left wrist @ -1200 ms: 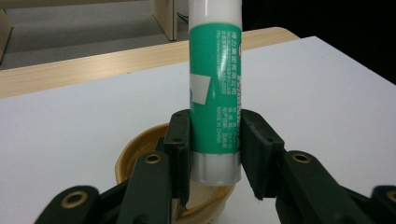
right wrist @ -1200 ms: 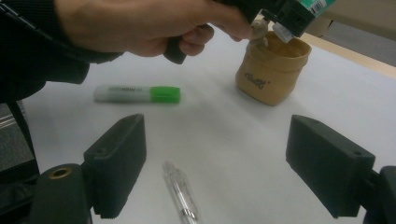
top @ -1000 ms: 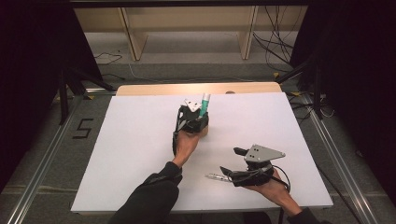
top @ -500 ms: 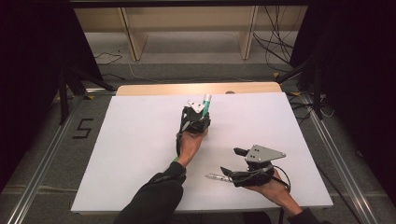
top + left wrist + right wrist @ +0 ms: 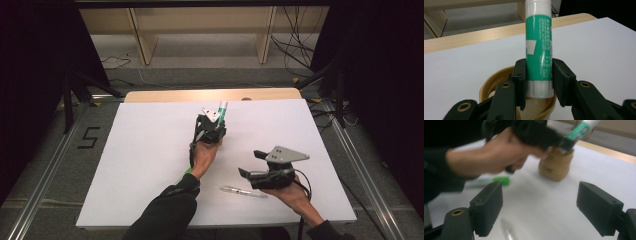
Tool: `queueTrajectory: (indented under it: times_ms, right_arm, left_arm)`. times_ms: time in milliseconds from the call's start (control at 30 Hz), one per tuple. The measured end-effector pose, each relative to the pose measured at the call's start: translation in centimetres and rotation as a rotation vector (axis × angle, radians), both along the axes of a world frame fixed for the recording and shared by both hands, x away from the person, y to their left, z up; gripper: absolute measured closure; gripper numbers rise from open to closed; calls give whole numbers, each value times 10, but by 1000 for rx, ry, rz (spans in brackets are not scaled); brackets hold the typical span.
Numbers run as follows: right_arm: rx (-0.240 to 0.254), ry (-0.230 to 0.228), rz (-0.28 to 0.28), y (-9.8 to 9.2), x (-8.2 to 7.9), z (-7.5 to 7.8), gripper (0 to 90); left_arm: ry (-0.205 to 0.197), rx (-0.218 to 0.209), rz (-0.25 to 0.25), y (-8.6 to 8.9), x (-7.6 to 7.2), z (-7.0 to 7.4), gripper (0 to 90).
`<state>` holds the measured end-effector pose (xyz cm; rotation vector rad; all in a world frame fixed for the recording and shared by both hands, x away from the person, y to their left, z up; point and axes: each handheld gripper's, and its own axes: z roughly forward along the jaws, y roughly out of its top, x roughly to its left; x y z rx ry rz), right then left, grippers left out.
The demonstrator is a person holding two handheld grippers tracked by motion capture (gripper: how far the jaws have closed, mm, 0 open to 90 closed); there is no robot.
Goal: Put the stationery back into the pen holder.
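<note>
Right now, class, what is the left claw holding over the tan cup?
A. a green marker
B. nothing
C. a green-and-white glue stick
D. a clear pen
C: in the left gripper view, the left claw has its pads pressed on both sides of the glue stick, upright above the cup.

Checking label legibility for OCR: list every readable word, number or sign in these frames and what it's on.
"5": black mark on the floor left of the table, high view.
Glue stick in the left gripper: small white print runs along its green label, too small to read.
Tan cup: a dark mark on its side, too blurred to read.
Green-and-white marker: print blurred, unreadable.
Clear pen: no text discernible.
</note>
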<state>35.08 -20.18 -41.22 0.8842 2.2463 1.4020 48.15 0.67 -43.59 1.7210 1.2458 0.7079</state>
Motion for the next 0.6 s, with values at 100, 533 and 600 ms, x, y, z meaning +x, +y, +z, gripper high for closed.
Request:
queueTrajectory:
  times_ms: [100,533,600]
  right_arm:
    - [59,33,-50,-3,23,12,221]
    - [260,281,-178,21,137,37,301]
    - [289,313,-175,25,148,35,323]
  left_arm:
    - [-4,-15,-10,2,-2,4,655]
    - [-37,-56,-66,5,-19,21,655]
    - [-43,-62,-83,4,-22,23,655]
